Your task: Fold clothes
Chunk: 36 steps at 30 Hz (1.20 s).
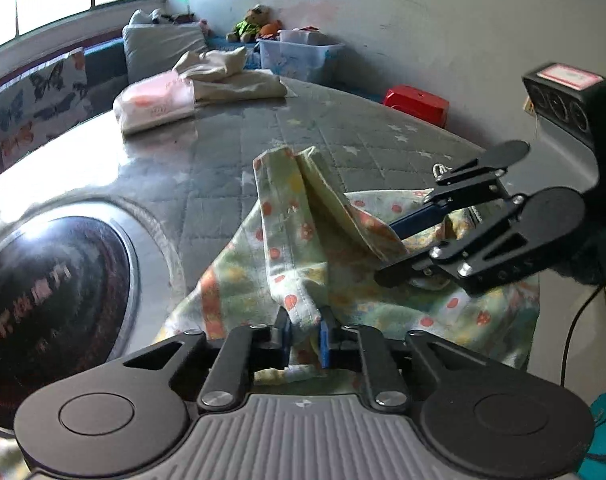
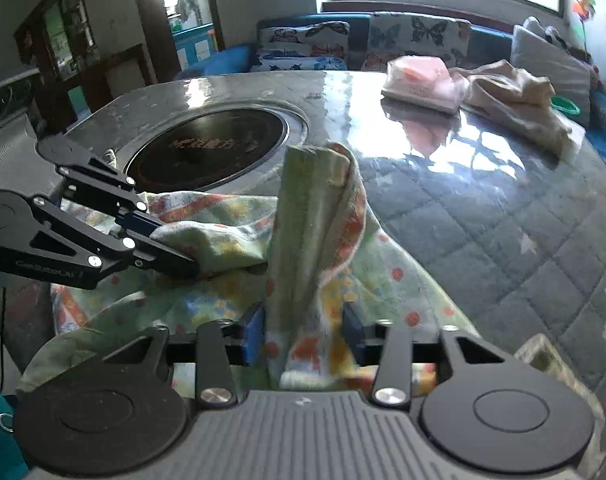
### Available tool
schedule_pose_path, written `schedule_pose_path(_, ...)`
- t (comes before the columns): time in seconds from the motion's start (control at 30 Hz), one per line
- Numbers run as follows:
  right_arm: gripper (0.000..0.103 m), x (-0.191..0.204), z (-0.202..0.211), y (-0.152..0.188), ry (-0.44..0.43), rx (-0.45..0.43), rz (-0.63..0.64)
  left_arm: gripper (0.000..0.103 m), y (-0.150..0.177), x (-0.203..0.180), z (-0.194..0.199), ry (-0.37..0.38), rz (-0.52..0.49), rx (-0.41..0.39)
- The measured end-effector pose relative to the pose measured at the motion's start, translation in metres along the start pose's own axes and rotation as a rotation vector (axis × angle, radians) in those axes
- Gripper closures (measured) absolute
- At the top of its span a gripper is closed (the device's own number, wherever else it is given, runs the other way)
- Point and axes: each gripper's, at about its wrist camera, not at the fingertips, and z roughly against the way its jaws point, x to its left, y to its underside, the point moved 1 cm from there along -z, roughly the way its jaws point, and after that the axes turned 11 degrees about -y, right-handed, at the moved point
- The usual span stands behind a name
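Floral green garment (image 1: 303,248) lies bunched on the quilted table (image 1: 223,168) beside the round cooktop (image 2: 207,148), left gripper (image 1: 306,334) and right gripper (image 2: 305,334) each clamping a raised fold.

Round black cooktop (image 2: 207,148) set in the grey quilted table (image 2: 483,216); butterfly cushions (image 2: 383,40) behind.
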Motion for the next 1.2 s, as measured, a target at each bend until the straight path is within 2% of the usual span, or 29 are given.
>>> schedule_pose_path(0.03, 0.092, -0.001, -0.002, -0.002, 0.005, 0.006, 0.006, 0.09, -0.003, 0.001, 0.002, -0.025, -0.031, -0.017)
schedule_pose_path(0.13, 0.095, -0.003, -0.007, -0.01, 0.032, 0.023, 0.037, 0.091, -0.014, 0.01, 0.01, -0.102, -0.108, -0.068)
schedule_pose_path(0.23, 0.096, -0.007, -0.001, -0.024, 0.121, 0.035, 0.142, 0.091, -0.028, 0.026, 0.011, -0.194, -0.181, -0.114)
schedule_pose_path(0.33, 0.096, -0.014, 0.0, -0.038, 0.234, 0.043, 0.247, 0.091, -0.042, 0.039, 0.004, -0.317, -0.272, -0.164)
schedule_pose_path(0.4, 0.096, -0.023, -0.001, -0.048, 0.293, 0.04, 0.274, 0.091, -0.049, 0.048, -0.006, -0.392, -0.332, -0.188)
schedule_pose_path(0.5, 0.096, -0.032, -0.005, -0.057, 0.382, 0.022, 0.324, 0.091, -0.055, 0.061, -0.026, -0.461, -0.374, -0.206)
schedule_pose_path(0.57, 0.096, -0.04, -0.008, -0.058, 0.394, 0.014, 0.317, 0.091, -0.053, 0.067, -0.042, -0.496, -0.402, -0.209)
schedule_pose_path(0.63, 0.091, -0.052, -0.02, -0.055, 0.373, 0.065, 0.286, 0.088, -0.05, 0.071, -0.059, -0.494, -0.423, -0.183)
schedule_pose_path(0.73, 0.089, -0.068, -0.034, -0.05, 0.369, 0.079, 0.21, 0.086, -0.045, 0.071, -0.082, -0.534, -0.42, -0.162)
schedule_pose_path(0.83, 0.088, -0.074, -0.032, -0.053, 0.336, 0.028, 0.139, 0.078, -0.046, 0.074, -0.096, -0.584, -0.39, -0.17)
schedule_pose_path(0.93, 0.086, -0.072, -0.032, -0.06, 0.263, -0.015, 0.103, 0.071, -0.048, 0.079, -0.111, -0.654, -0.373, -0.16)
schedule_pose_path(1.03, 0.086, -0.074, -0.042, -0.067, 0.178, -0.023, 0.083, 0.071, -0.053, 0.09, -0.119, -0.657, -0.29, -0.096)
schedule_pose_path(1.1, 0.086, -0.074, -0.049, -0.067, 0.15, -0.014, 0.072, 0.071, -0.056, 0.09, -0.112, -0.569, -0.227, -0.097)
schedule_pose_path(1.2, 0.086, -0.081, -0.065, -0.07, 0.14, -0.004, 0.02, 0.071, -0.058, 0.077, -0.103, -0.432, -0.206, -0.11)
